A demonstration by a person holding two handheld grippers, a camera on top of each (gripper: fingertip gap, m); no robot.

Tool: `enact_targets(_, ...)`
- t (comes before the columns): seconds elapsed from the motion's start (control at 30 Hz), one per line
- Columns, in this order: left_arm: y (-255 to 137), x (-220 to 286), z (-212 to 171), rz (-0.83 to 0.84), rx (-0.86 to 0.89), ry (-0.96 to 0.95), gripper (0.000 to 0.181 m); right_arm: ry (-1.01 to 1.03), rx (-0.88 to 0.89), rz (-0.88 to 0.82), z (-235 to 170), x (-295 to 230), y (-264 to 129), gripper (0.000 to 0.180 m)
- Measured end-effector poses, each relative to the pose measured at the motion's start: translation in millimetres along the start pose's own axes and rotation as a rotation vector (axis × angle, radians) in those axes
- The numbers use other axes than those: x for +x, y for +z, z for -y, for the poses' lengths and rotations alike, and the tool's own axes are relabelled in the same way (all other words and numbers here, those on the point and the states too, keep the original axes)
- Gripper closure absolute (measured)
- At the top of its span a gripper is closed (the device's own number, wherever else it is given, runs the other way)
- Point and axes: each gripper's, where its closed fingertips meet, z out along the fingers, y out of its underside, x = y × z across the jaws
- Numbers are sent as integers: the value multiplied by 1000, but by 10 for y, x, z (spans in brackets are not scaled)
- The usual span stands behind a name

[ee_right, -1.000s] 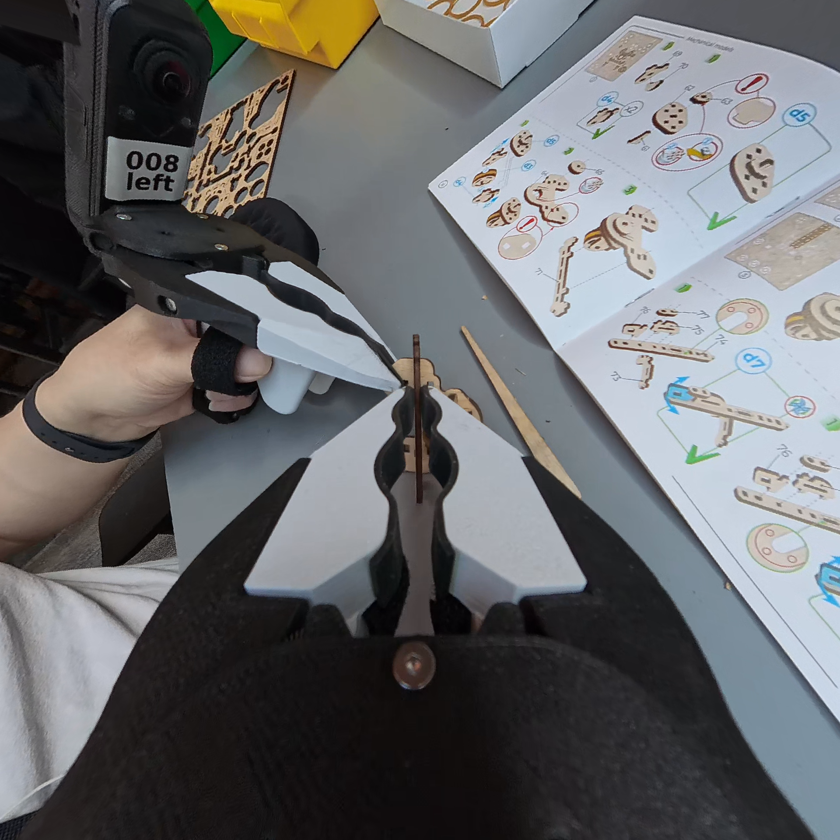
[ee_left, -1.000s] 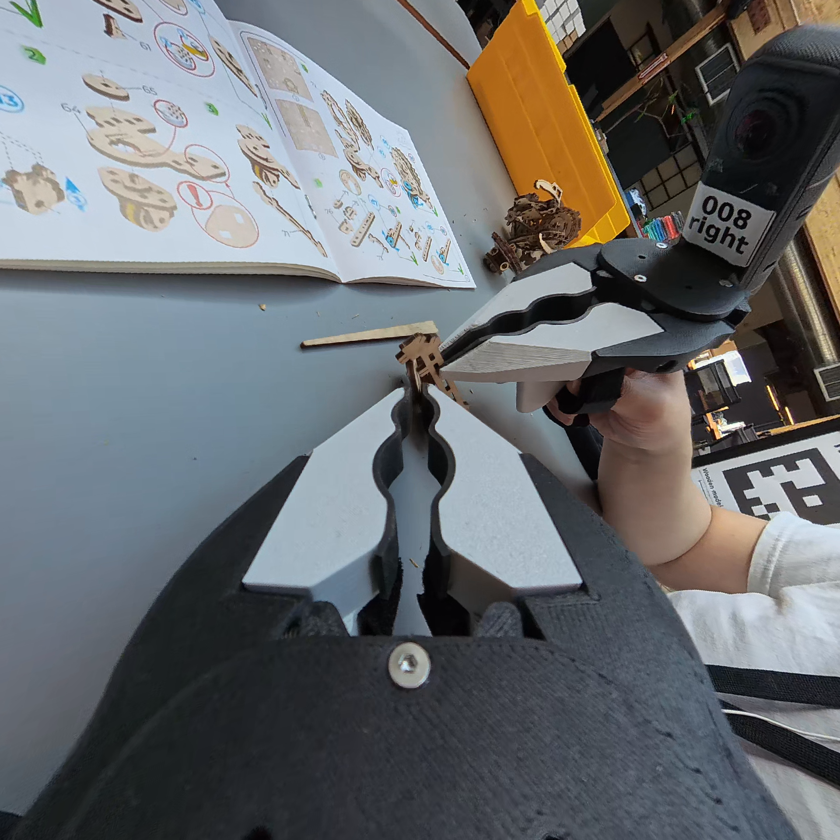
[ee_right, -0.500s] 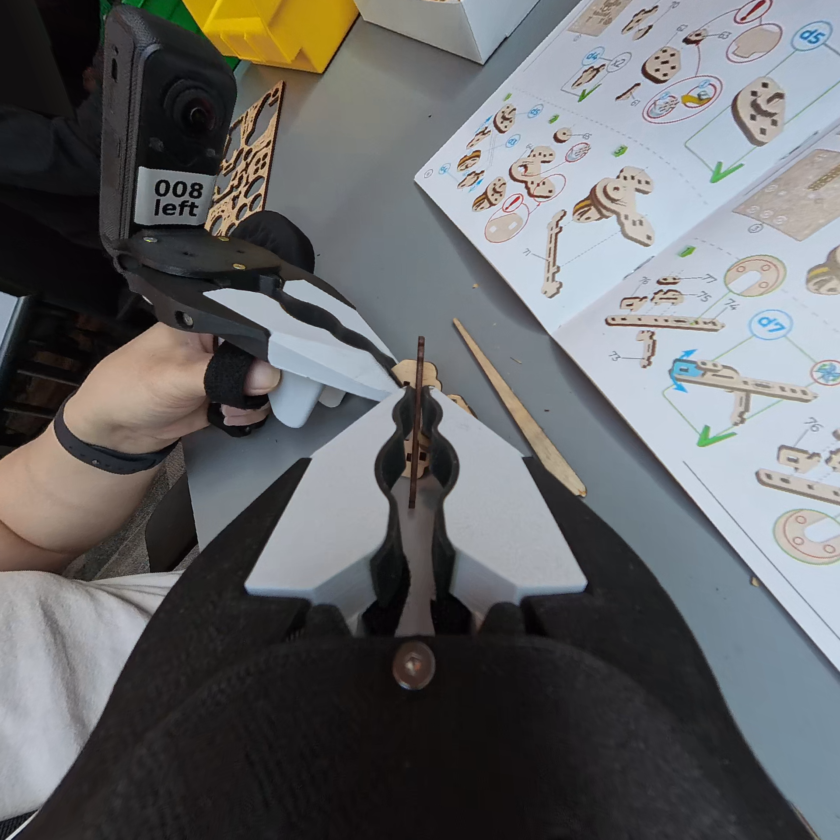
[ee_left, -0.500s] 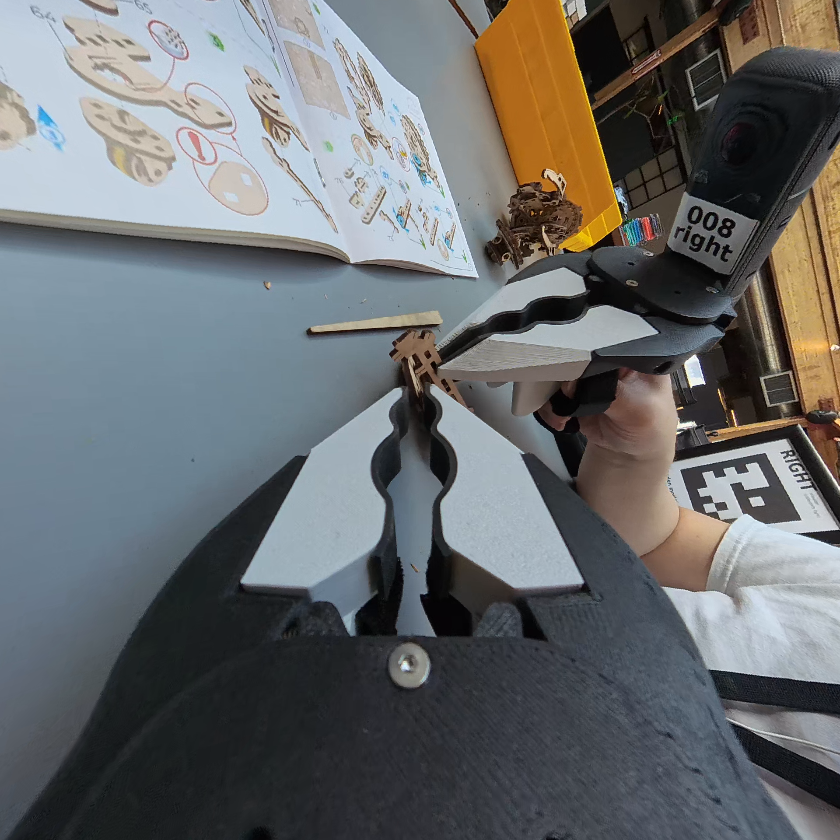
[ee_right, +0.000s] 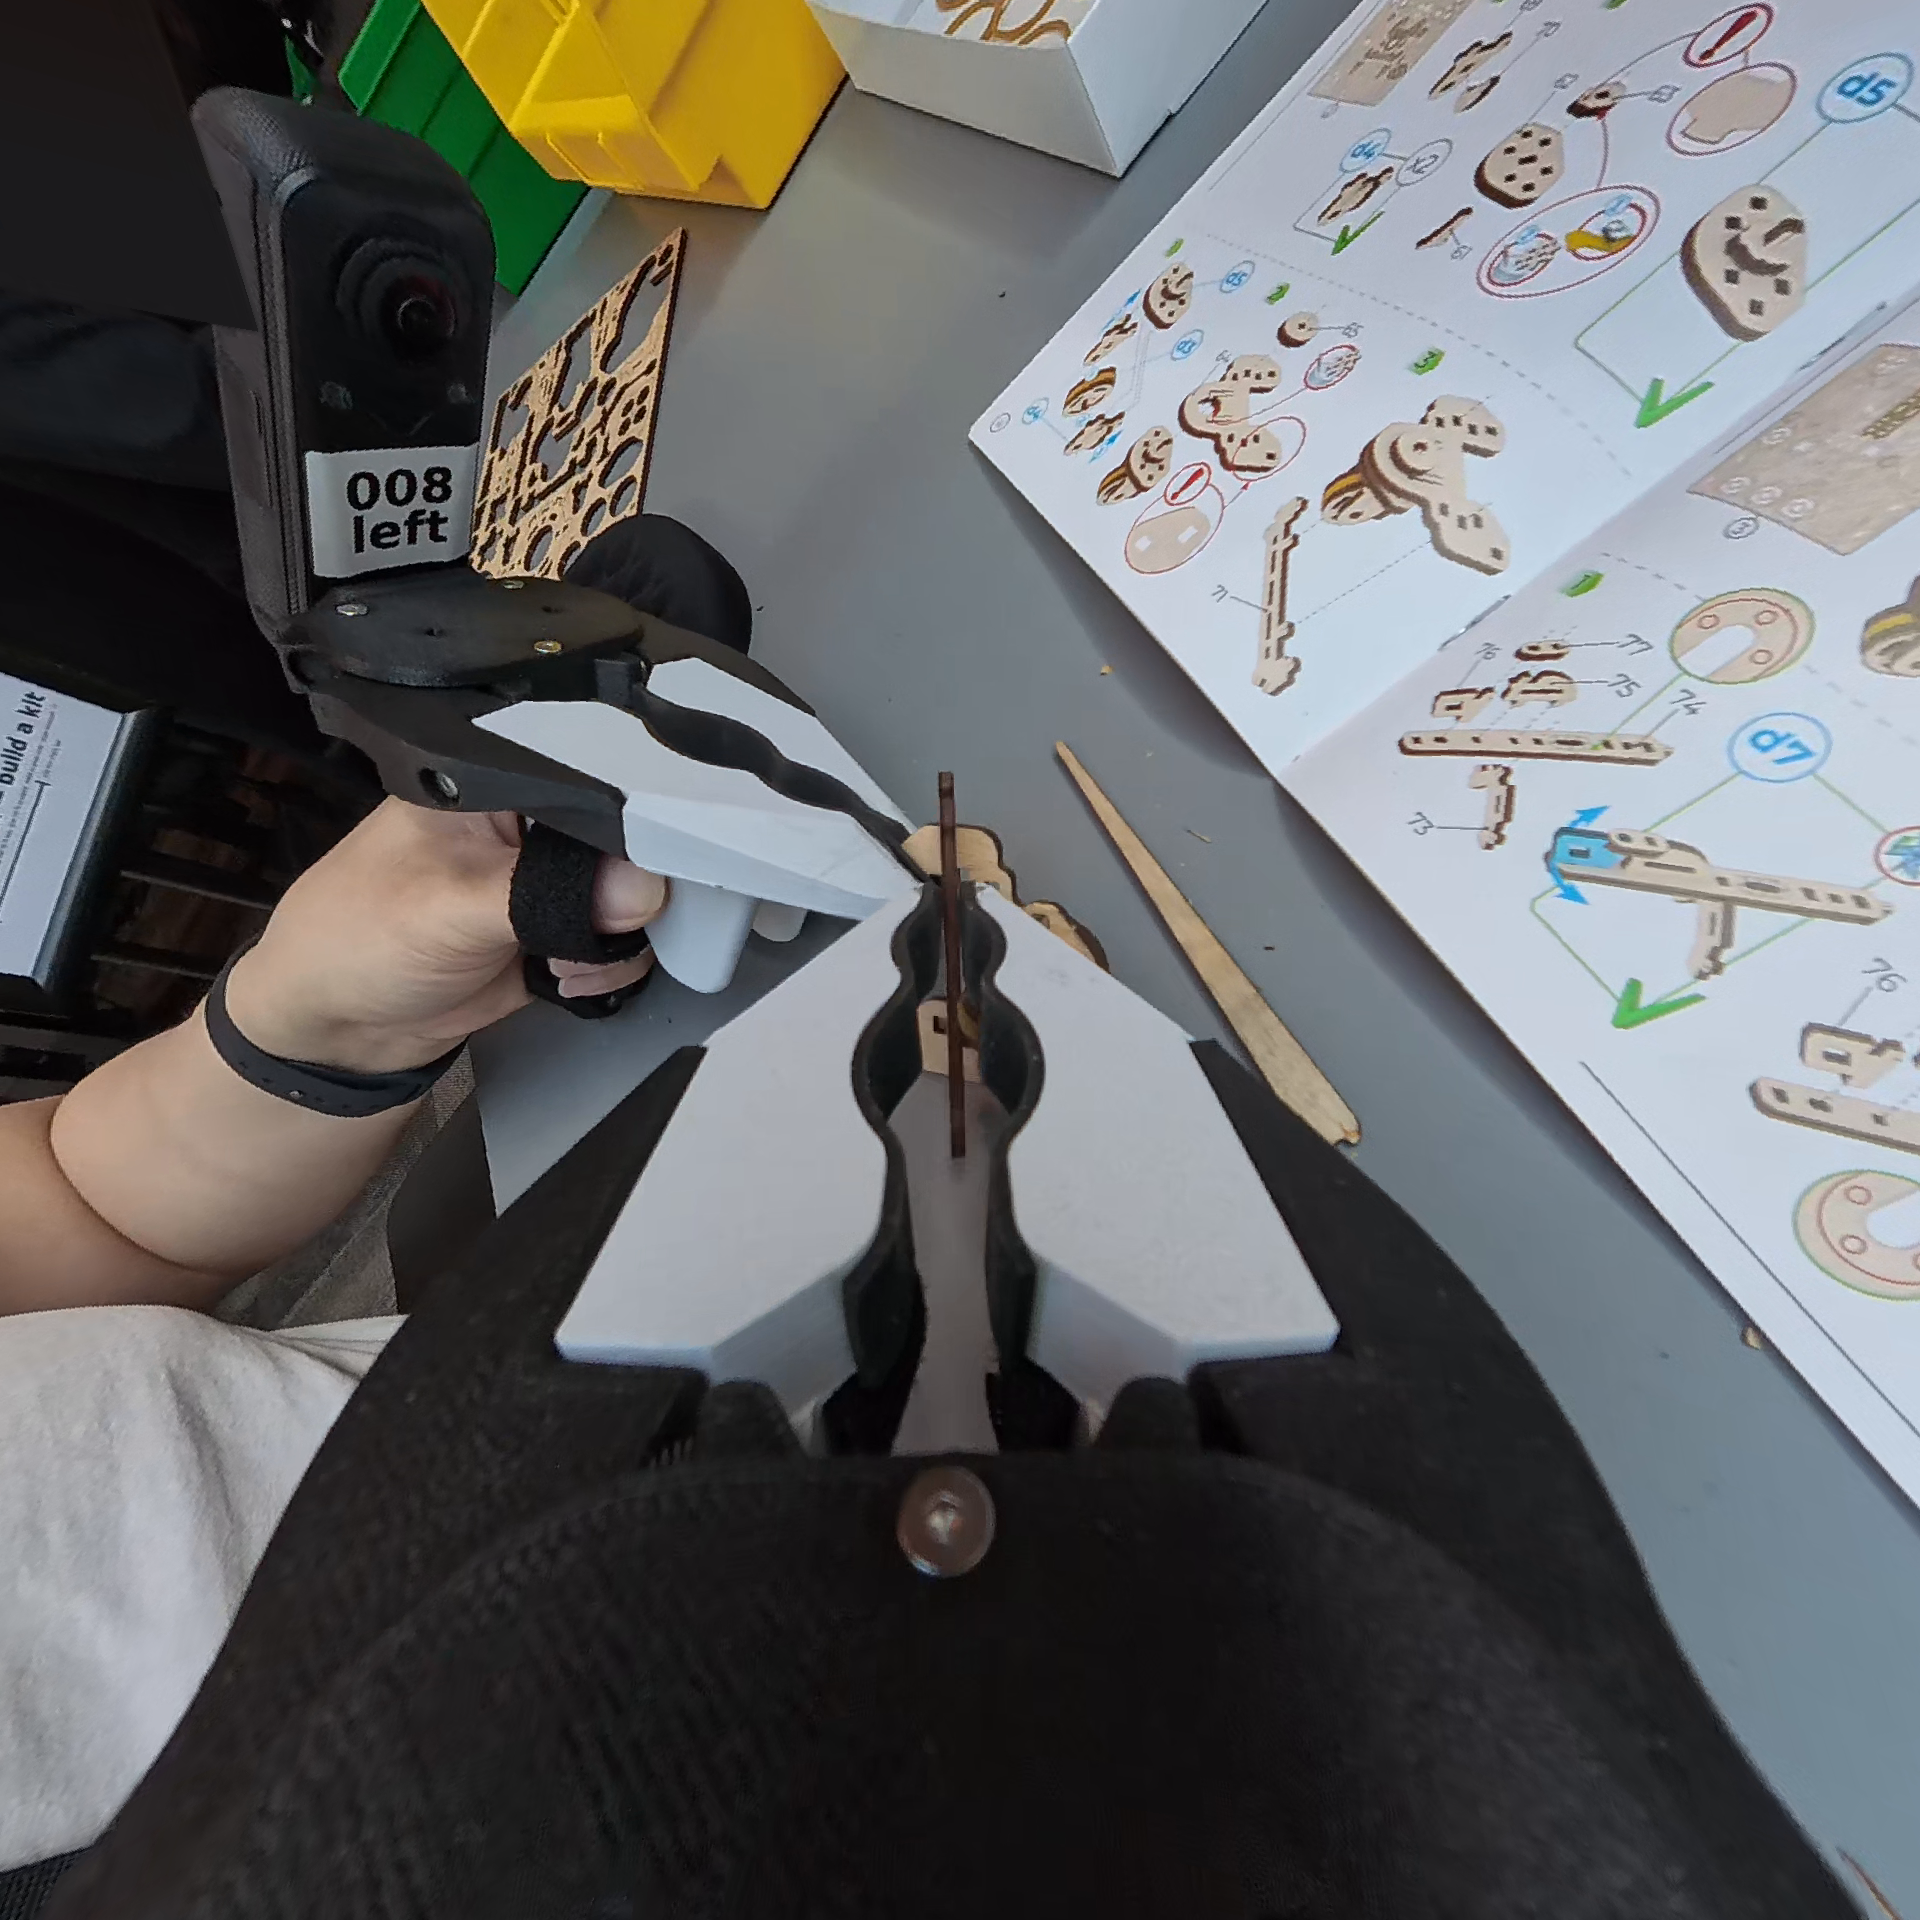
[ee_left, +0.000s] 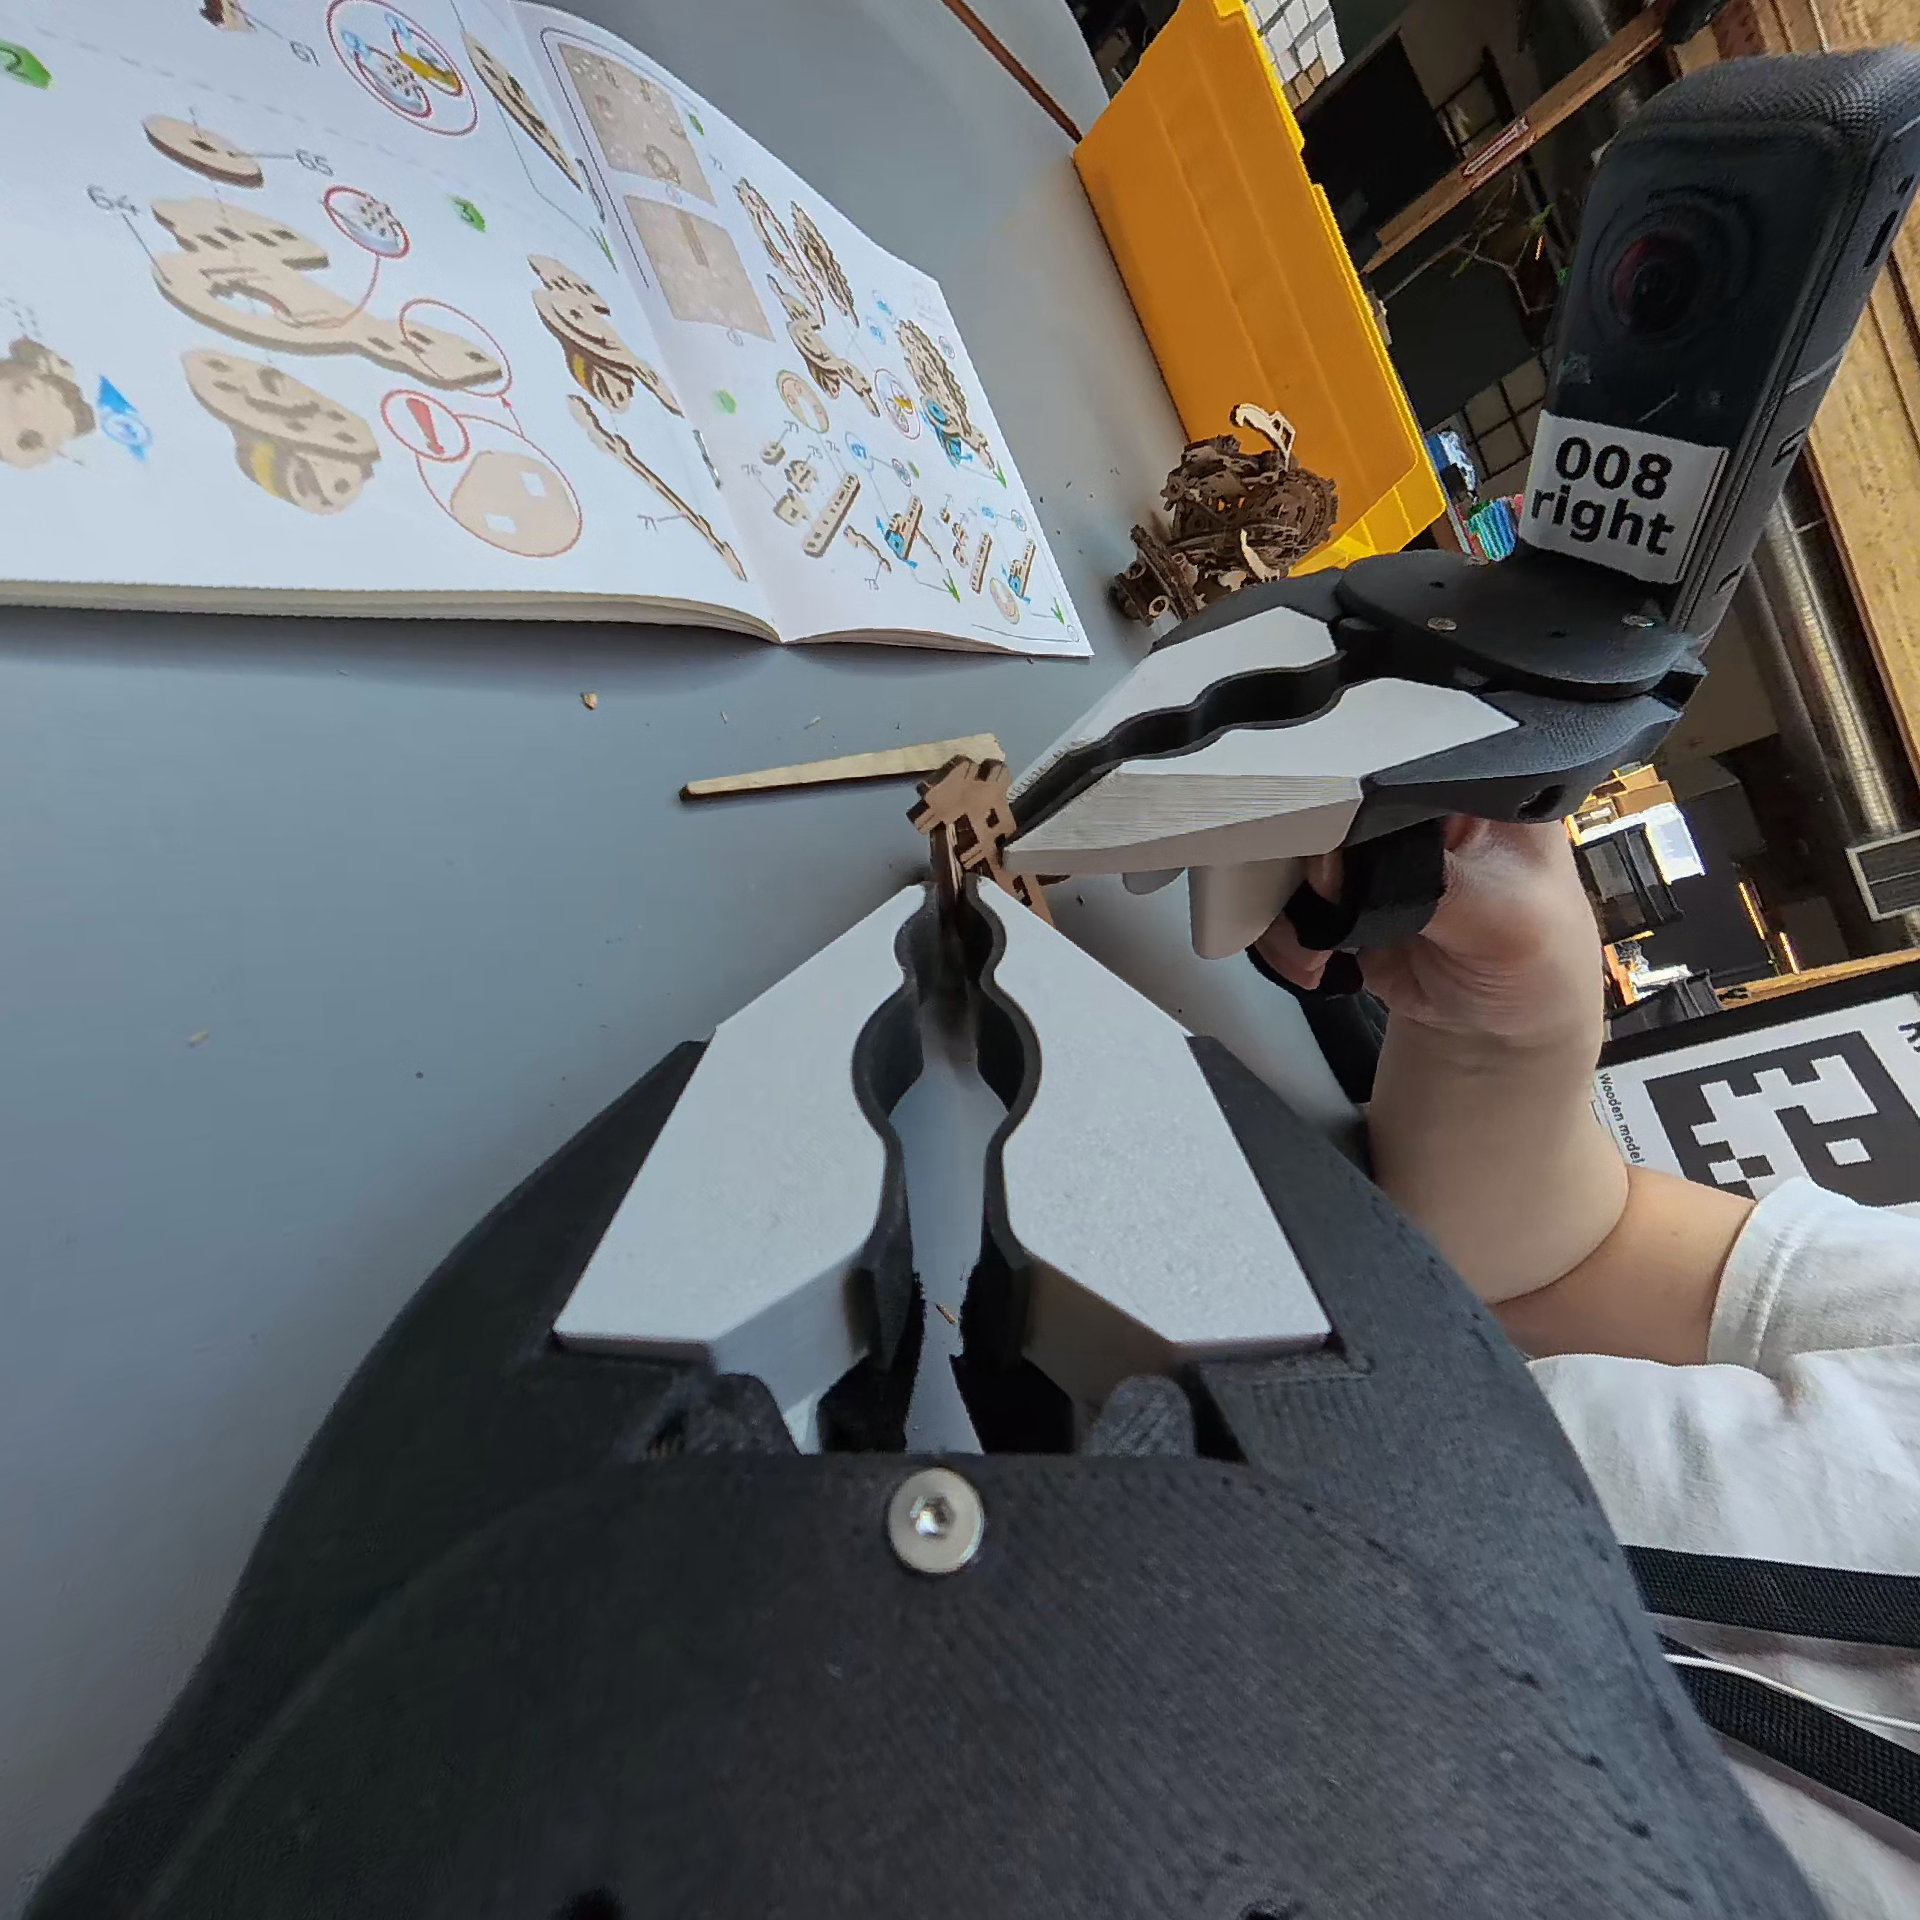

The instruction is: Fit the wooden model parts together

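Note:
My left gripper (ee_left: pixel 951 899) is shut on a small wooden part (ee_left: pixel 948 868) that sticks out of its tips edge-on. My right gripper (ee_right: pixel 948 899) is shut on a thin flat notched wooden part (ee_right: pixel 948 831), seen edge-on between its fingers. In the left wrist view the right gripper (ee_left: pixel 1023 821) comes in from the right and its notched part (ee_left: pixel 966 805) meets the left one's part at the tips. In the right wrist view the left gripper (ee_right: pixel 904 878) comes in from the left, tip to tip with mine, with its pale part (ee_right: pixel 971 847) just behind. Both sit low over the grey table (ee_left: pixel 312 987).
An open instruction booklet (ee_left: pixel 416 364) (ee_right: pixel 1558 520) lies beyond the grippers. A loose wooden stick (ee_left: pixel 831 774) (ee_right: pixel 1195 945) lies close by. A built-up wooden model (ee_left: pixel 1226 520) stands by a yellow bin (ee_left: pixel 1247 260). A punched-out wooden sheet (ee_right: pixel 582 416) and white box (ee_right: pixel 1039 73) lie at the back left. The tips of both grippers are at nearly the same place.
Both grippers stay shut and tip to tip on their parts. They have only tilted and shifted slightly together over the table.

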Motion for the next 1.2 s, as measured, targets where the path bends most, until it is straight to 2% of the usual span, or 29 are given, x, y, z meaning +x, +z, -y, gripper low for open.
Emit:
enact_targets(0.47,11,26,-25,-26,-10,-13,176,9,-22,-22,-17,46,36,178)
enact_targets(0.7,-46,20,42,-89,31,-100,176,23,-11,0,-20,63,19,178)
enact_targets(0.97,-7,18,-22,-58,-9,-68,180,66,2,61,-31,60,2,178)
enact_targets(1.2,-22,42,-16,-72,1,-64,180,27,1,47,-20,10,-27,178)
